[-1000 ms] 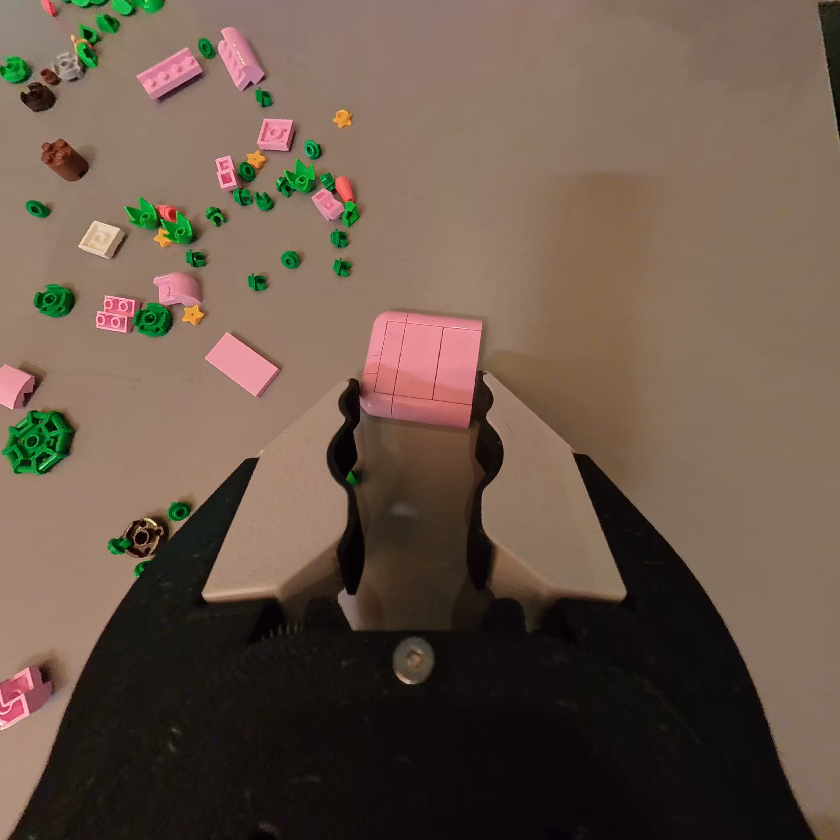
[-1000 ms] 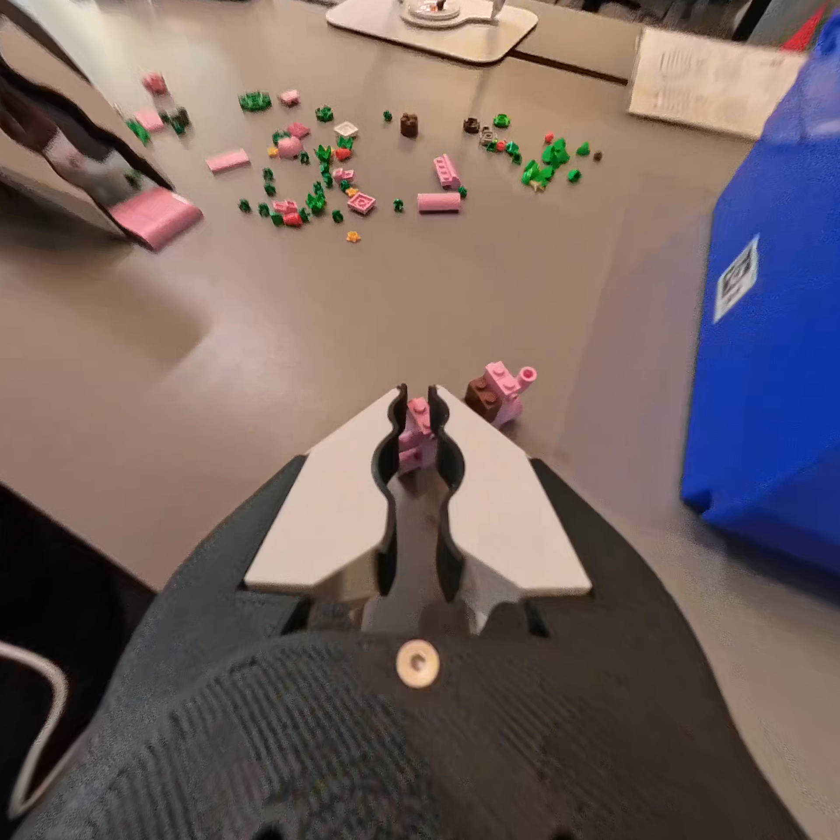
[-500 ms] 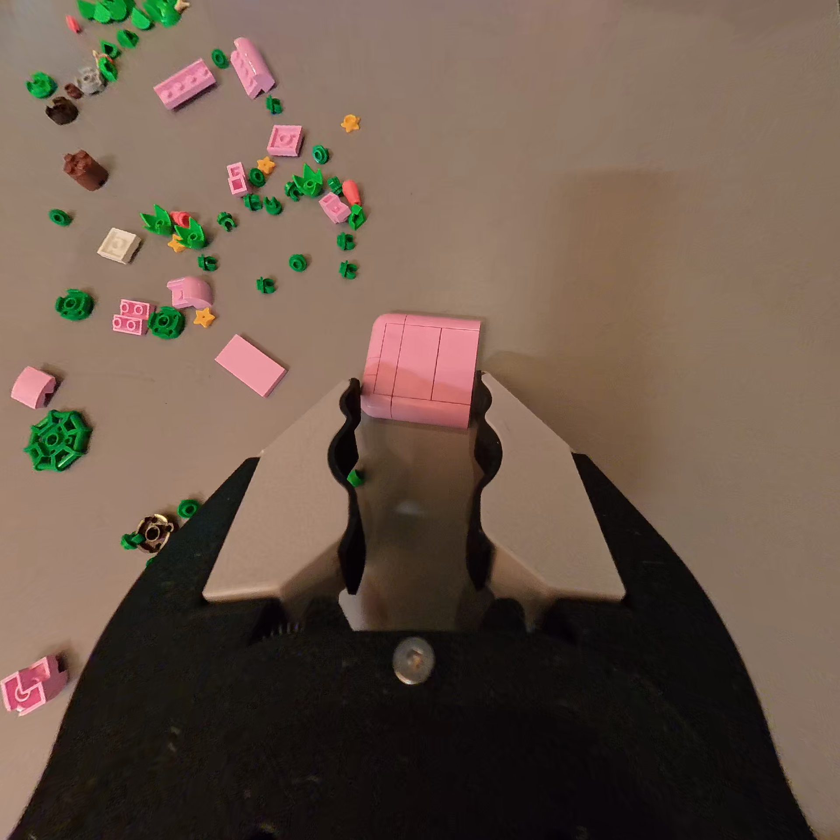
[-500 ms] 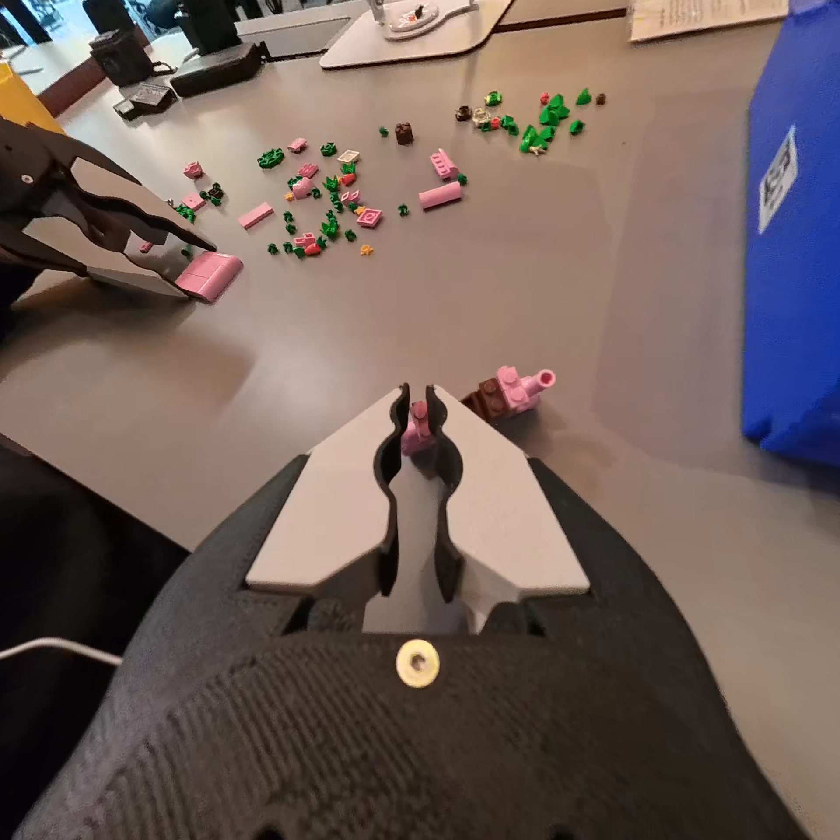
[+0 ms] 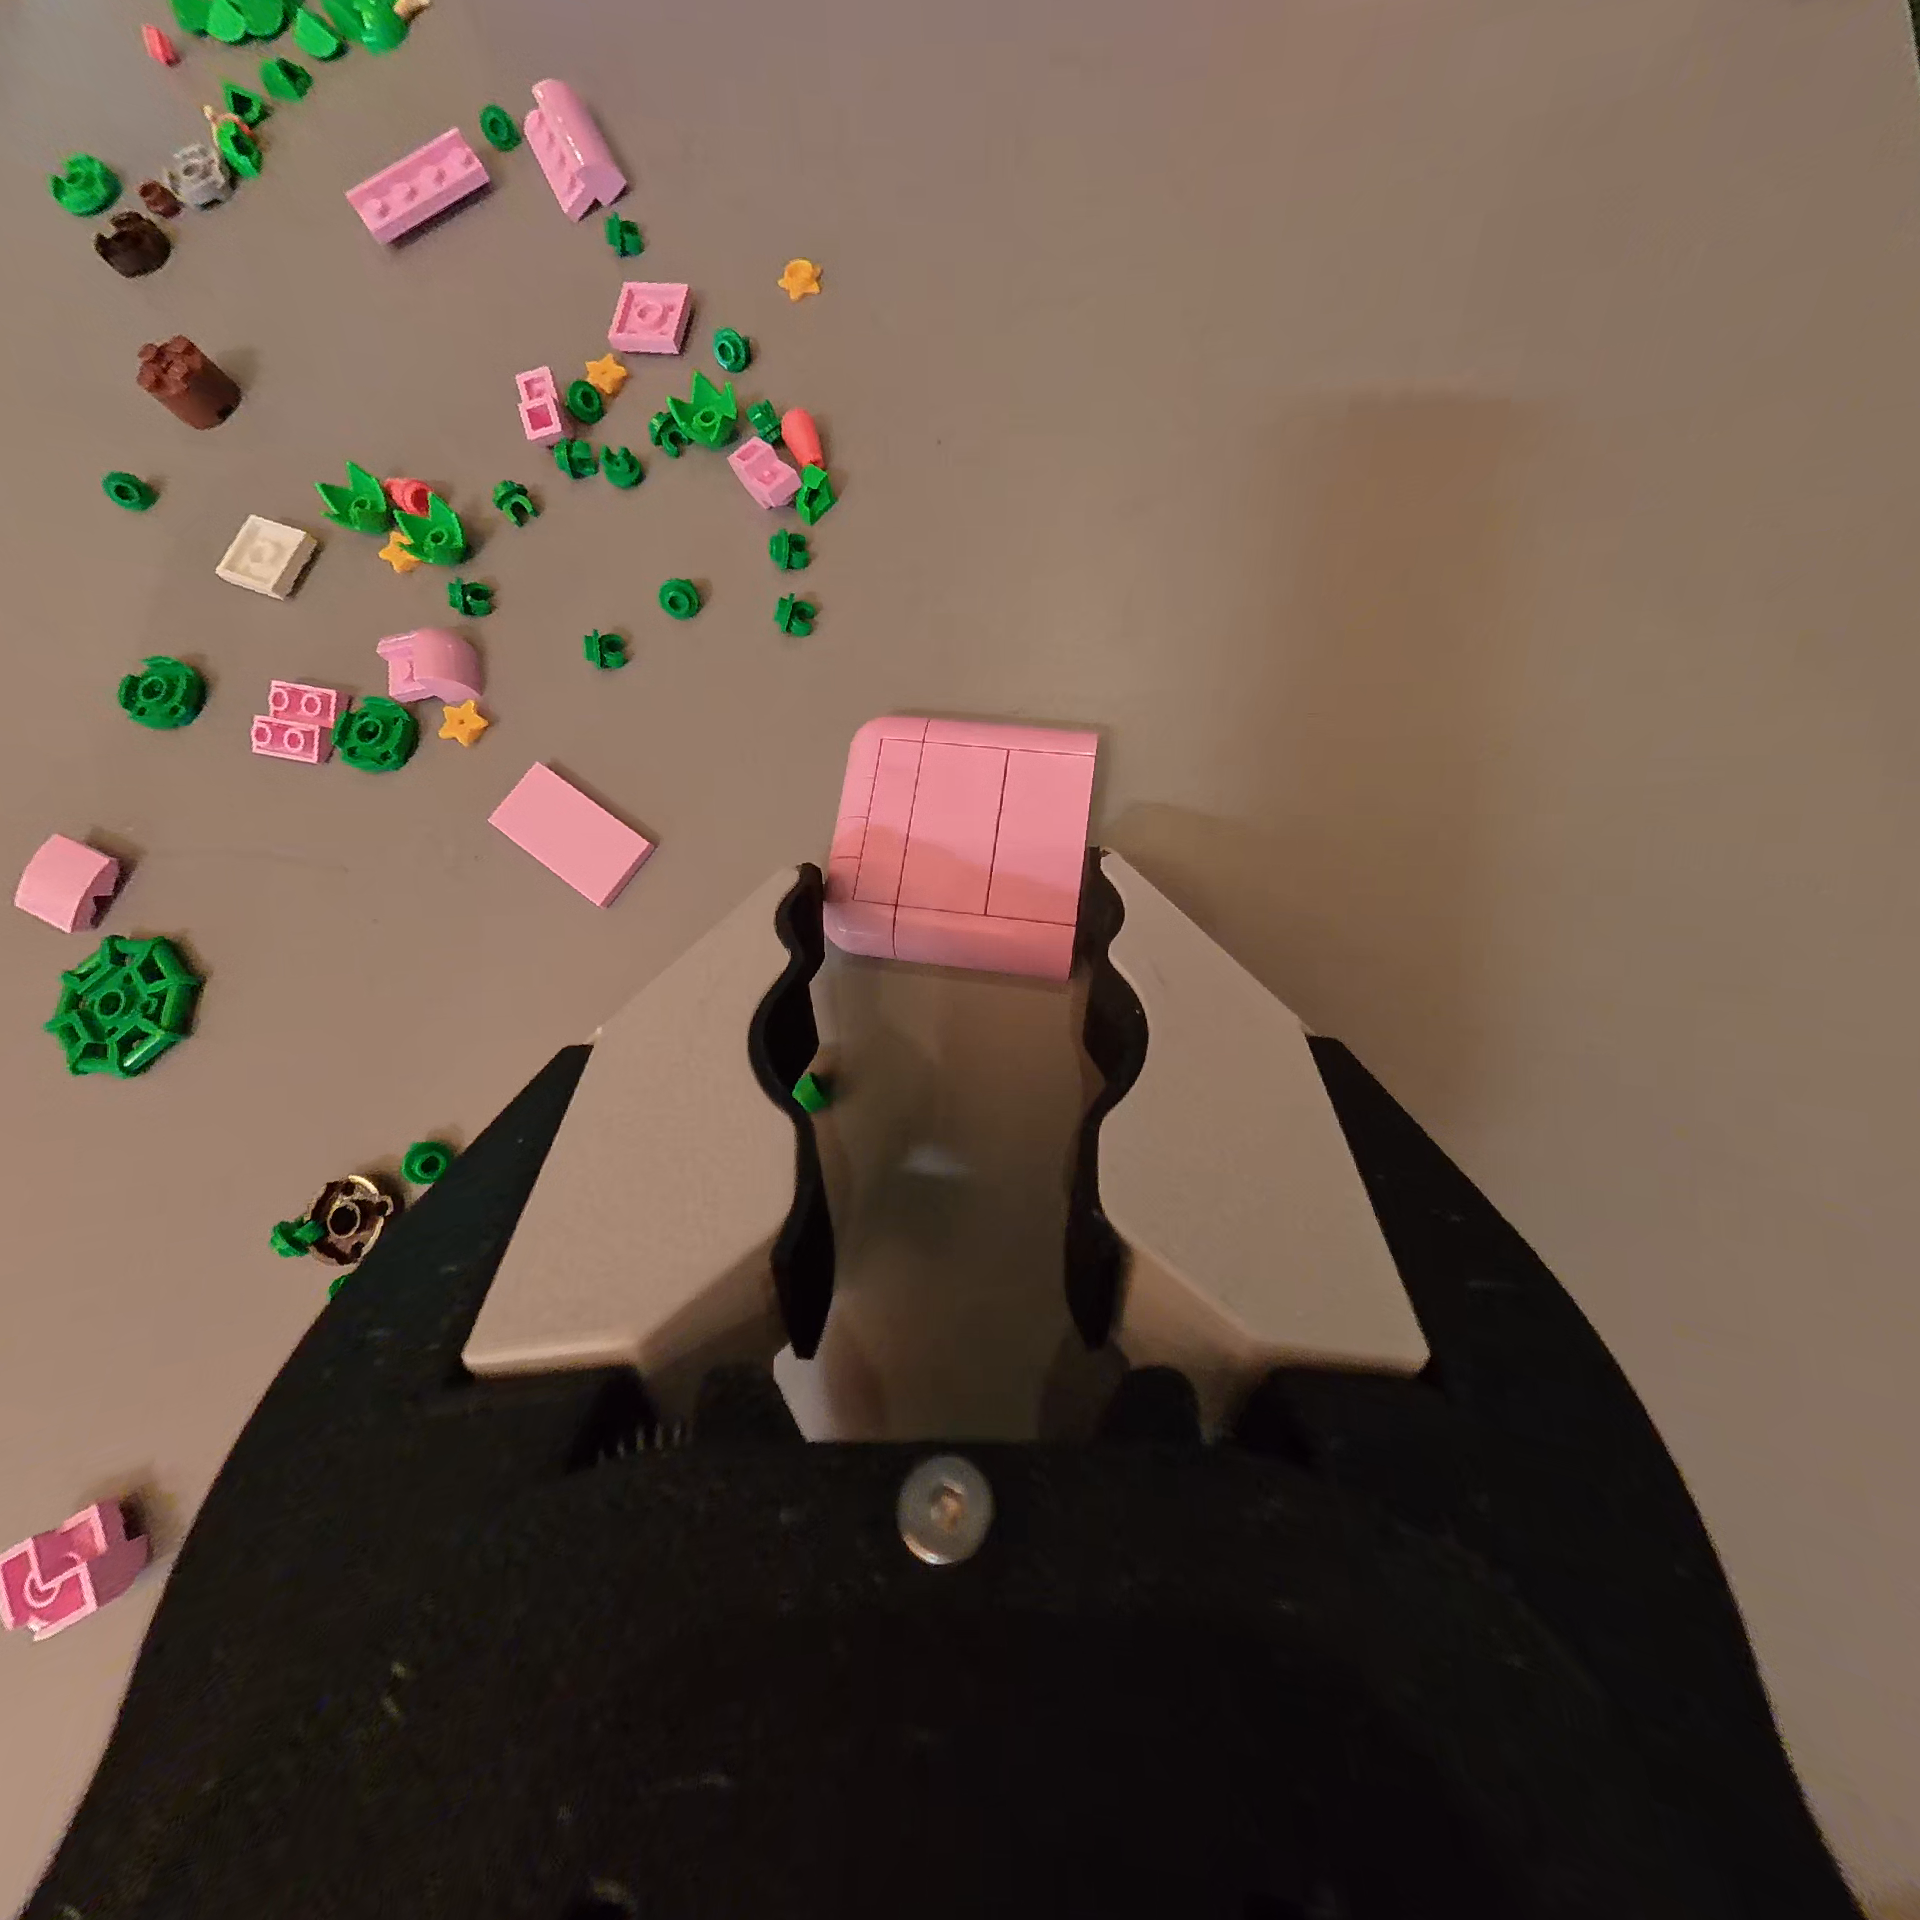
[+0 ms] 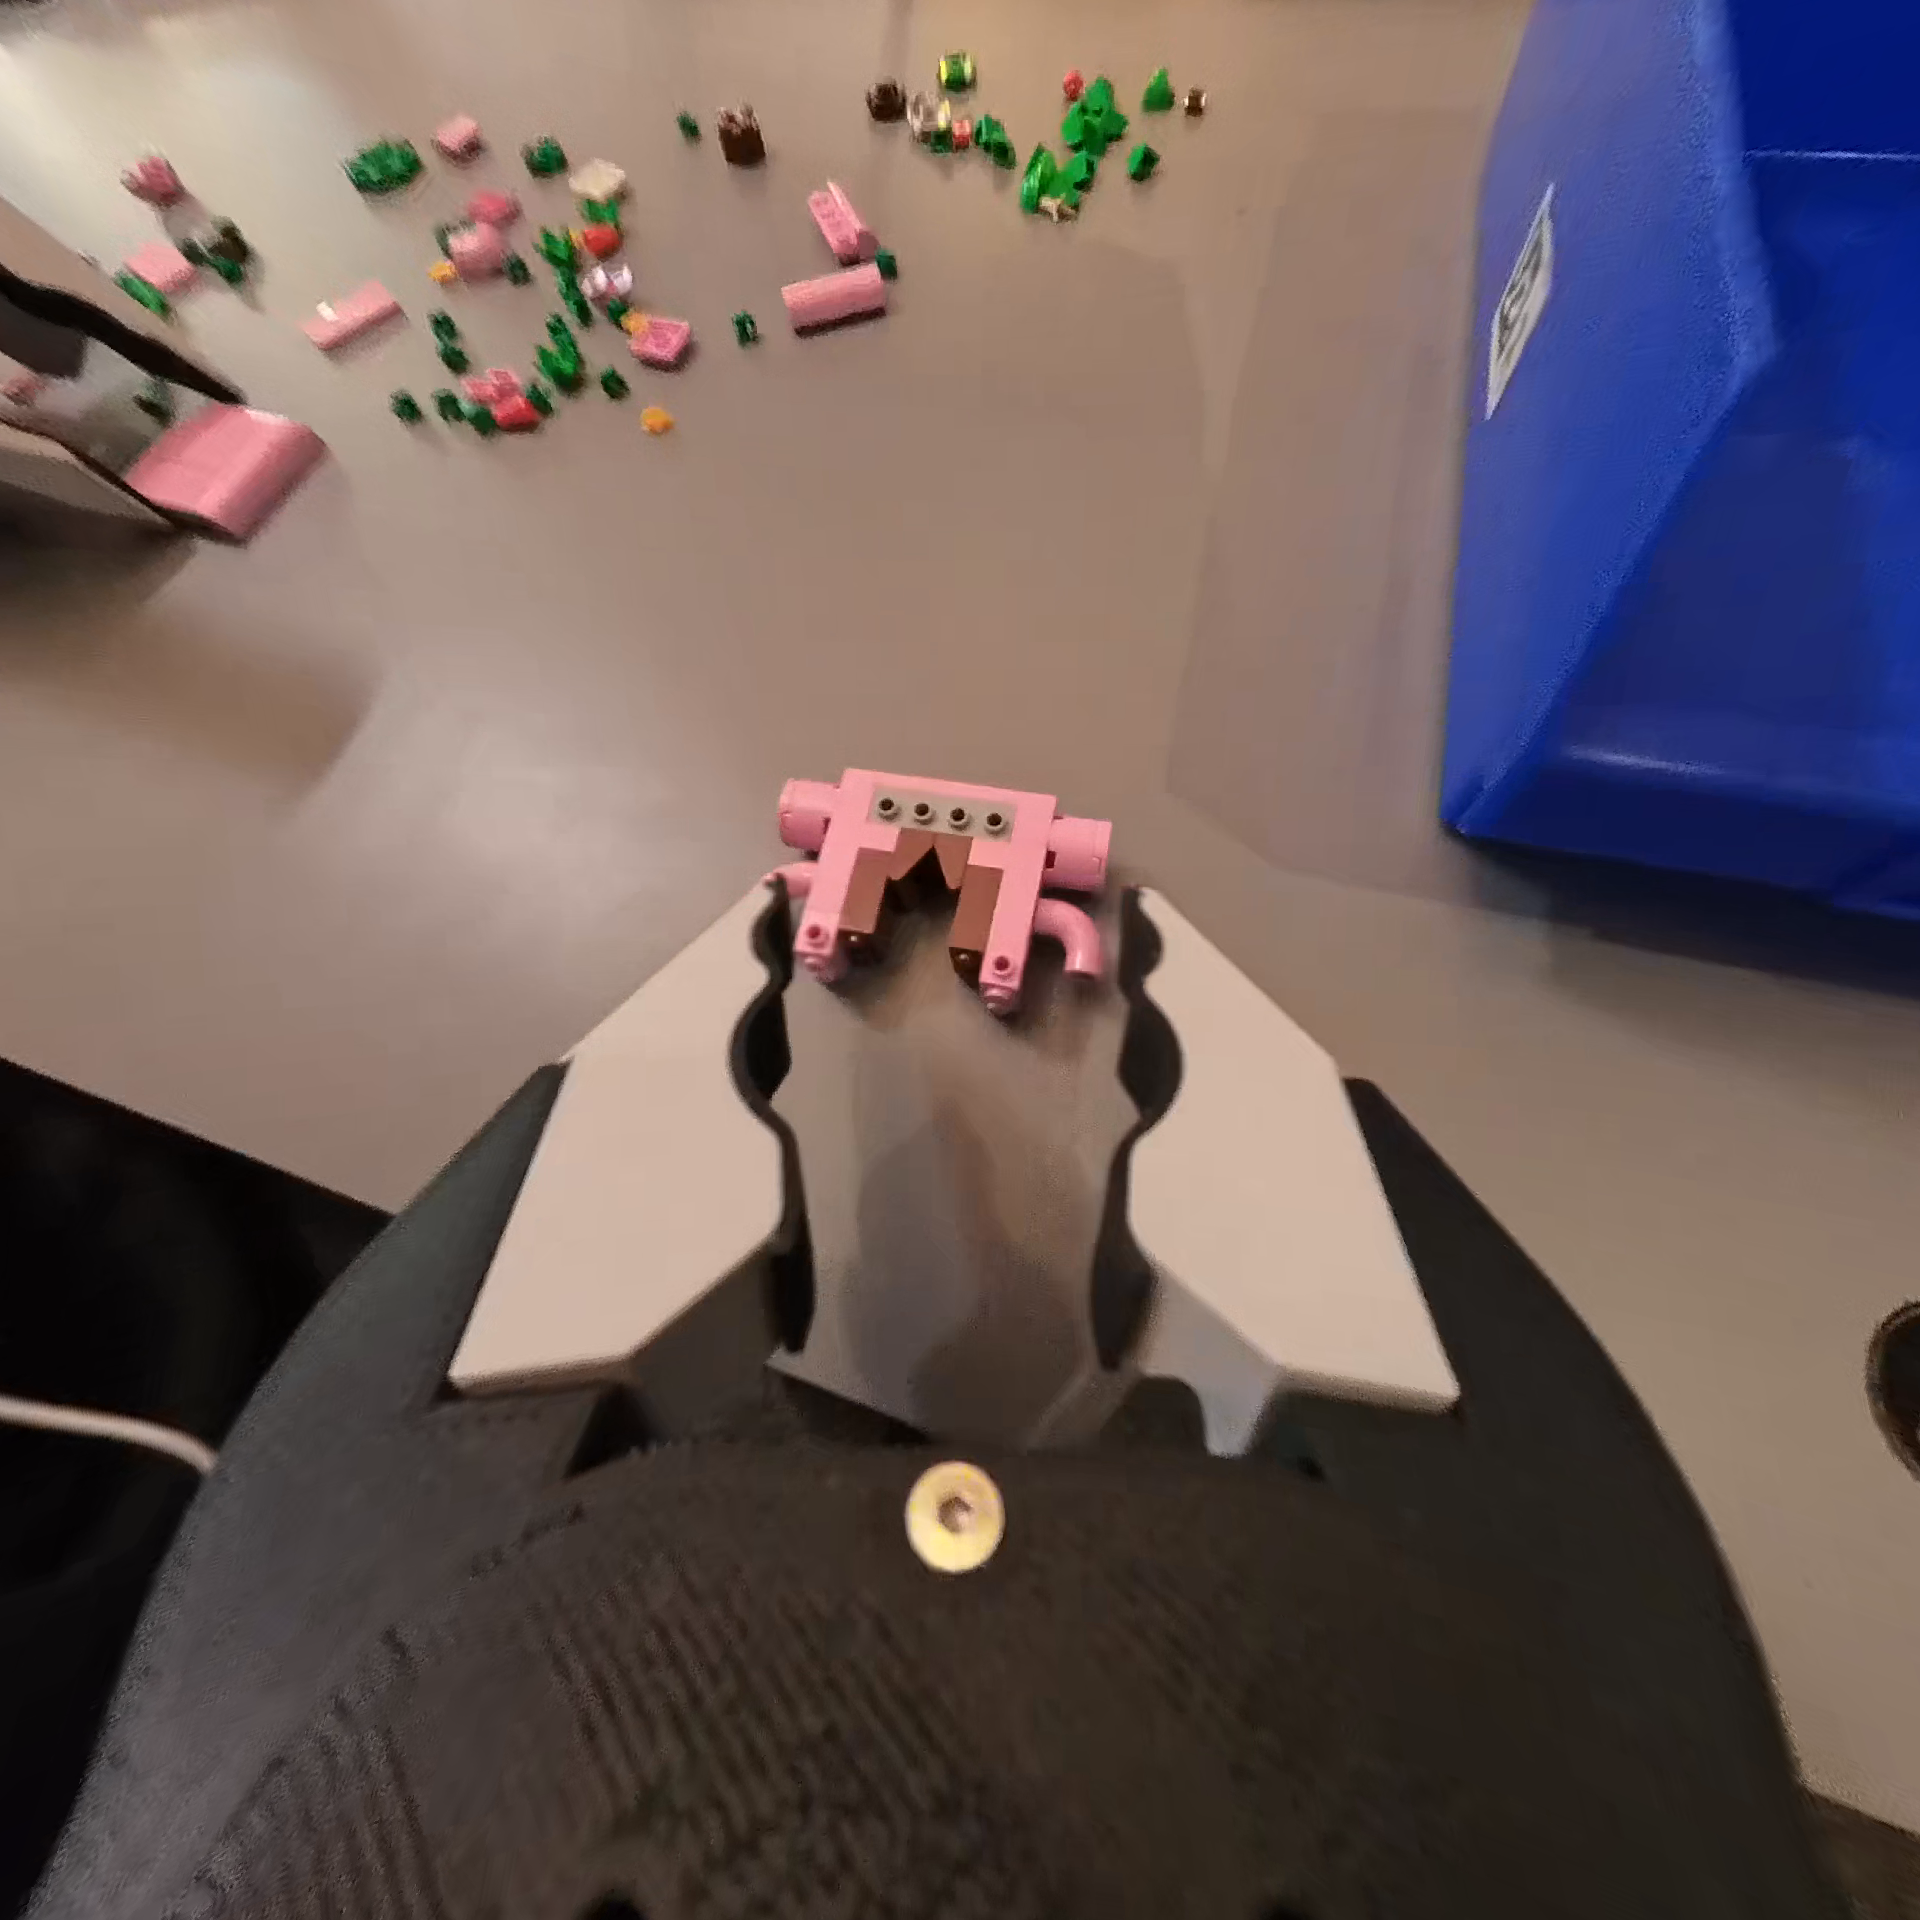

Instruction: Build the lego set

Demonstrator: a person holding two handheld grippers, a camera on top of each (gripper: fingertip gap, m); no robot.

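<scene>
Lego set: loose pink and green pieces [image 5: 582, 436] scattered on grey table [image 5: 1455, 416] | left gripper [image 5: 956, 883] pinching pink curved panel assembly [image 5: 971, 842] above table | right gripper [image 6: 945, 914] spread wide, pink-and-brown sub-build [image 6: 940, 873] lying on table between its fingertips | blue bin [image 6: 1704, 457] at right

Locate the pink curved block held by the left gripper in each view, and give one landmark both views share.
Left wrist view: the pink curved block sits just above centre, clamped between the left gripper's fingertips.
Right wrist view: the same block lies at the left edge, blurred, at the tip of that gripper.
Shared landmark: the flat pink tile, left of the block in the left view, up and right of it in the right view.
</scene>
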